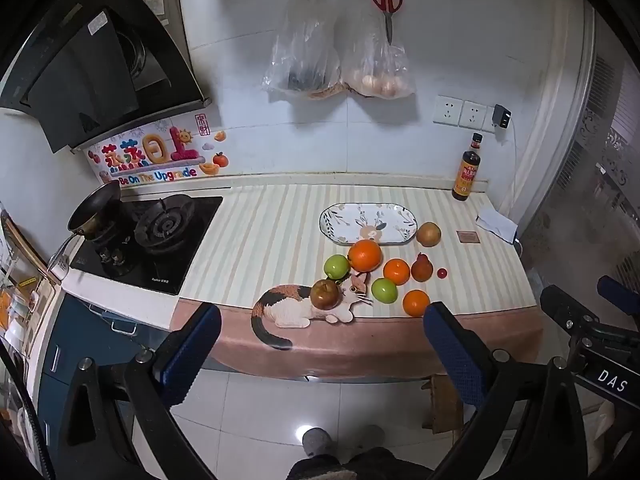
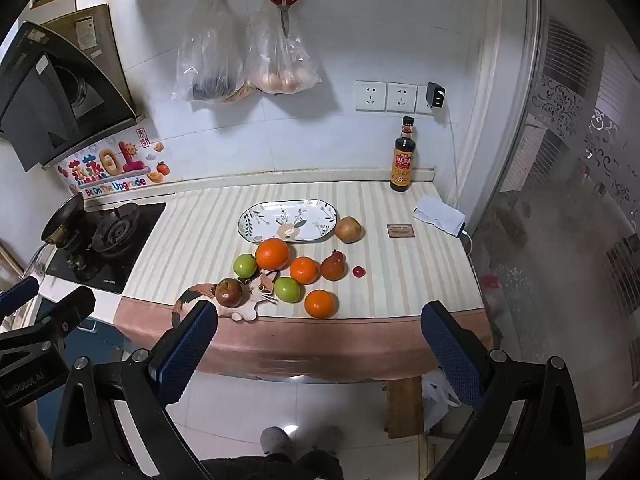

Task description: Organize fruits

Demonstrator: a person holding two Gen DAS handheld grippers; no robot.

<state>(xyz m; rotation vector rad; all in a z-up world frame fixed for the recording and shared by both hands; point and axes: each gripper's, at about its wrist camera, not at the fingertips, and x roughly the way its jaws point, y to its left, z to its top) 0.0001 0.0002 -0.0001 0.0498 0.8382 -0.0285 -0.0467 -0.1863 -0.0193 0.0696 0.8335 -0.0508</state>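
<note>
Your plate (image 1: 368, 224) lies empty at the back of the striped cloth (image 1: 260, 240), long axis left to right; the fruits (image 1: 378, 276) cluster just in front of it. Kitchen counter, hob (image 1: 156, 236) at left, white tiled wall behind. Left gripper (image 1: 320, 332) and right gripper (image 2: 320, 332) both gape wide, holding nothing, short of the counter edge.

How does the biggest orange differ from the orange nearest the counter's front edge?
The biggest orange lies against the plate's front rim; the front orange lies well short of it. The biggest touches a green apple; the front one stands apart from every fruit. Both are plain orange, resting on the striped cloth.
</note>
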